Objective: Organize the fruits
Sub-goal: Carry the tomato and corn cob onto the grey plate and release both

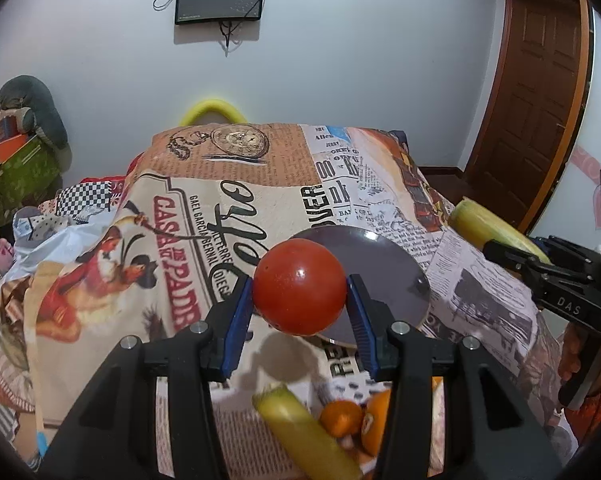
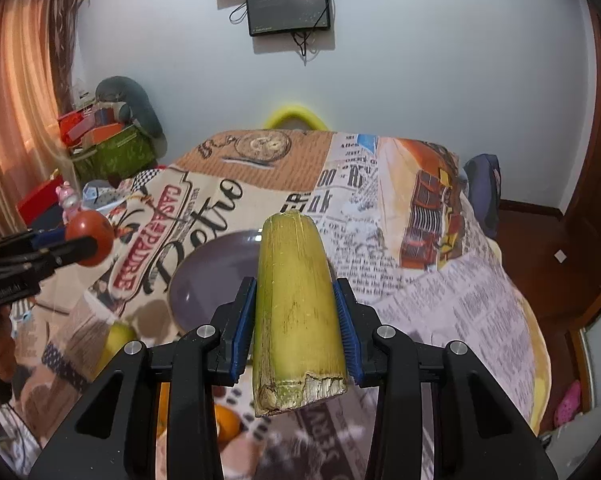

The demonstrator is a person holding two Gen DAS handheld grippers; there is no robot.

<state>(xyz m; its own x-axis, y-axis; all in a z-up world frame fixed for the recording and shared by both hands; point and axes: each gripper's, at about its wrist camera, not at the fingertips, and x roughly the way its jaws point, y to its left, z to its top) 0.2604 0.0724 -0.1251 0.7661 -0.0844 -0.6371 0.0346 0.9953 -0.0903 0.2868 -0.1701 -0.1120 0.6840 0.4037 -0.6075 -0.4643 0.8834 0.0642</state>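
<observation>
A red tomato (image 1: 300,286) sits between the blue pads of my left gripper (image 1: 300,300), which is shut on it and holds it above the cloth, in front of a grey plate (image 1: 384,264). My right gripper (image 2: 296,312) is shut on a yellow-green corn cob in its husk (image 2: 296,304), held over the near rim of the same plate (image 2: 208,280). Each view shows the other gripper: the right gripper (image 1: 500,246) with the cob (image 1: 492,226), the left gripper (image 2: 88,246) with the tomato (image 2: 94,240). The plate has nothing on it.
A second husked cob (image 1: 304,436) and two oranges (image 1: 342,418) lie on the printed tablecloth (image 1: 180,208) near the front edge. A yellow chair back (image 1: 212,110) stands behind the table. Boxes and bags (image 2: 108,140) crowd the left; a wooden door (image 1: 540,100) is on the right.
</observation>
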